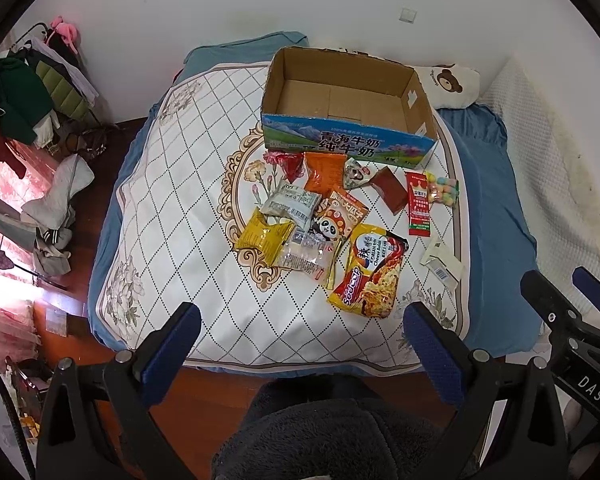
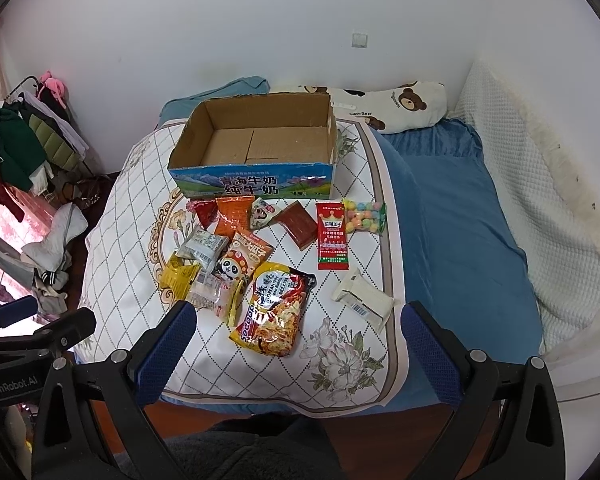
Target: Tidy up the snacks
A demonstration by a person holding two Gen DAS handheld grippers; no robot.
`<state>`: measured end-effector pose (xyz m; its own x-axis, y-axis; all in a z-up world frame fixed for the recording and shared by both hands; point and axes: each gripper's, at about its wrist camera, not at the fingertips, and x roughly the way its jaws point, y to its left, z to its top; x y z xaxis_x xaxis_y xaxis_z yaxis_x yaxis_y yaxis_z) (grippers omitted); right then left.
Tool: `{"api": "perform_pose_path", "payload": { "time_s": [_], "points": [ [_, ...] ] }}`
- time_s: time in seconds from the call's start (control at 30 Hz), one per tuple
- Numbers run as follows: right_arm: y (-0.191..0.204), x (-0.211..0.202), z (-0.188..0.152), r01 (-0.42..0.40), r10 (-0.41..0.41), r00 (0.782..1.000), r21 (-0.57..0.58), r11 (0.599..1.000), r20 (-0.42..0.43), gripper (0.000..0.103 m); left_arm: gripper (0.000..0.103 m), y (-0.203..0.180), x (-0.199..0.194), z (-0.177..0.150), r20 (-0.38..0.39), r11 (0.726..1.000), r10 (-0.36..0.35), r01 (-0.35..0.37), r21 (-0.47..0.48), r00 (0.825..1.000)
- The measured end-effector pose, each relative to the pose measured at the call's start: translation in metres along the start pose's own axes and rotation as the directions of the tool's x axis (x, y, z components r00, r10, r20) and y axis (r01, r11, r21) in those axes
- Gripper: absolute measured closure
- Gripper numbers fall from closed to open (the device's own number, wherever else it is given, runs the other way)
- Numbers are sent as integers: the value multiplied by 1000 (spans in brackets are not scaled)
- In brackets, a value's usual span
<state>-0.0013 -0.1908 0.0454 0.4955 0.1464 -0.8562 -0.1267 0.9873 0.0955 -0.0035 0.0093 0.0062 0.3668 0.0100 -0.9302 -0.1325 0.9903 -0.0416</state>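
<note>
Left wrist: left gripper (image 1: 300, 340) fingers (image 1: 172, 344) spread, above bed (image 1: 492, 200).

Bed (image 2: 452, 216) with quilted mat (image 2: 124, 216), open cardboard box (image 2: 252, 184), scattered snack packets (image 2: 274, 308), bear pillow (image 2: 404, 102).

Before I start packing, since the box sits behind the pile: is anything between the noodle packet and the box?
Yes. The panda packet and orange packet lie between the noodle packet and the box; lifting over clears them.
</note>
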Motion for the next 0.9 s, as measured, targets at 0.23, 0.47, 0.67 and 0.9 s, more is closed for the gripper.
{"api": "perform_pose_path", "payload": {
  "time_s": [0.23, 0.47, 0.67, 0.9],
  "points": [
    [-3, -2, 2, 2, -2, 1000, 3, 1000, 7, 0, 0, -2, -3, 2, 14, 1000, 1, -1, -1, 1000],
    [-4, -4, 4, 2, -2, 1000, 5, 1000, 10, 0, 0, -3, -3, 1, 15, 1000, 1, -1, 1, 1000],
    [-4, -5, 6, 0, 0, 1000, 4, 1000, 15, 0, 0, -3, -3, 2, 16, 1000, 2, -2, 2, 1000],
    [-3, -6, 7, -2, 2, 1000, 4, 1000, 18, 0, 0, -4, -6, 7, 20, 1000, 2, -3, 7, 1000]
  ]
}}
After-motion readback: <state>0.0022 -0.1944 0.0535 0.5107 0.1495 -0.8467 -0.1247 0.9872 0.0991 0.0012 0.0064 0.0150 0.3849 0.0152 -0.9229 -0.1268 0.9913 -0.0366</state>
